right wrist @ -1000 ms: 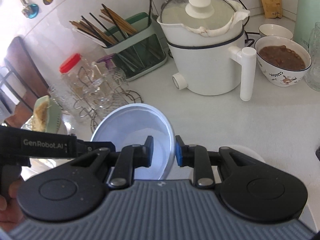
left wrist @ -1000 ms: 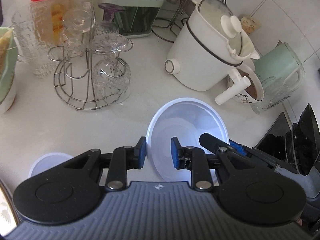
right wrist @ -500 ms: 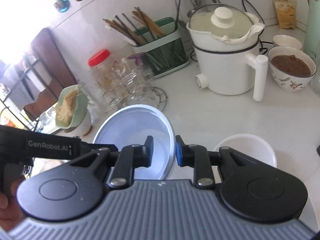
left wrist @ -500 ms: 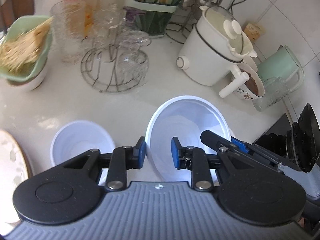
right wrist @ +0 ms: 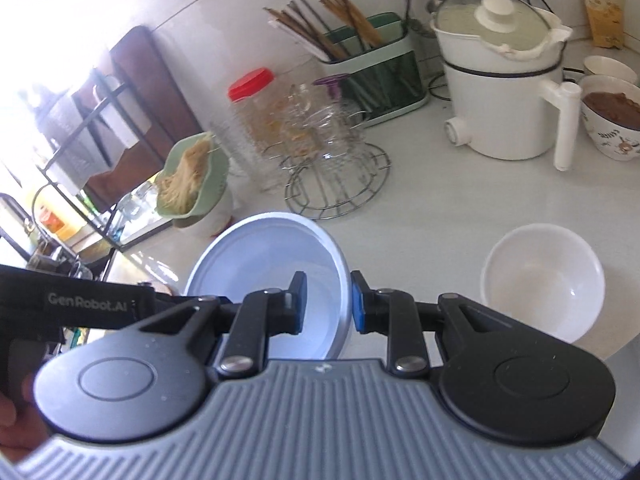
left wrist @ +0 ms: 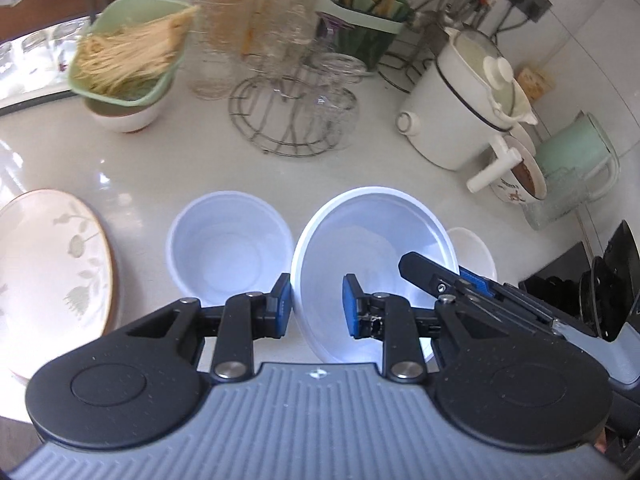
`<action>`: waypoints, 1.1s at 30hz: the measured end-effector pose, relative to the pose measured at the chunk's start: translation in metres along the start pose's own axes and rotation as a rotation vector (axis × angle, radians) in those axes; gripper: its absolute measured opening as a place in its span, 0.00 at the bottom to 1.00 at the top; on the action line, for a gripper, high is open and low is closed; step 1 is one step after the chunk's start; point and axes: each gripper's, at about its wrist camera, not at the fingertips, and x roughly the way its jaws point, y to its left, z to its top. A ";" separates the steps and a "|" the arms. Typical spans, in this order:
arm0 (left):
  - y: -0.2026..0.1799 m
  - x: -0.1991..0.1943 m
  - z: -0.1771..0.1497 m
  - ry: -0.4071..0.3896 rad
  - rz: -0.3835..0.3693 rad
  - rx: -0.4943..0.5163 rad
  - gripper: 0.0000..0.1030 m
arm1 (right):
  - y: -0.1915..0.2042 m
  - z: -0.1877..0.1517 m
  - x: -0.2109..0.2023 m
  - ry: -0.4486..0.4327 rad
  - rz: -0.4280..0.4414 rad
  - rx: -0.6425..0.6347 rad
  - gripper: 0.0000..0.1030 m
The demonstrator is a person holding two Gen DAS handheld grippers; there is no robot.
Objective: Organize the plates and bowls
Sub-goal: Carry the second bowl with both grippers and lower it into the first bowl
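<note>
- Held bowl (left wrist: 372, 256): white plastic, tilted, above the counter (left wrist: 200, 168), between both grippers.
- Left gripper (left wrist: 316, 304): clamped on the held bowl's near-left rim, one blue pad inside the wall, one outside.
- Right gripper (right wrist: 328, 304): clamped on the opposite rim of the same bowl (right wrist: 272, 272); its fingers reach in from the right in the left wrist view.
- Second bowl (left wrist: 230, 246): white plastic, upright on the counter, just left of the held bowl, apart from it.
- Ceramic bowl (right wrist: 544, 280): white, upright on the counter, right of the held bowl, partly hidden behind it in the left wrist view.
- Plate (left wrist: 48, 268): flower pattern, brown rim, at the left edge.
- Behind: glass rack (left wrist: 296, 120), white pot (left wrist: 460, 108), noodle basket (left wrist: 128, 56) on a bowl.
</note>
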 end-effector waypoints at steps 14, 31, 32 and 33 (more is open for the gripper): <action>0.074 -0.021 0.014 -0.005 -0.027 -0.052 0.32 | 0.059 0.011 0.036 0.056 0.041 -0.018 0.26; 0.103 0.038 0.039 0.103 -0.090 -0.053 0.32 | 0.072 0.017 0.084 0.141 -0.075 -0.004 0.26; 0.103 0.042 0.039 0.110 -0.092 -0.054 0.32 | 0.071 0.016 0.085 0.142 -0.082 0.002 0.26; 0.102 0.046 0.040 0.116 -0.092 -0.052 0.32 | 0.069 0.015 0.086 0.144 -0.088 0.010 0.26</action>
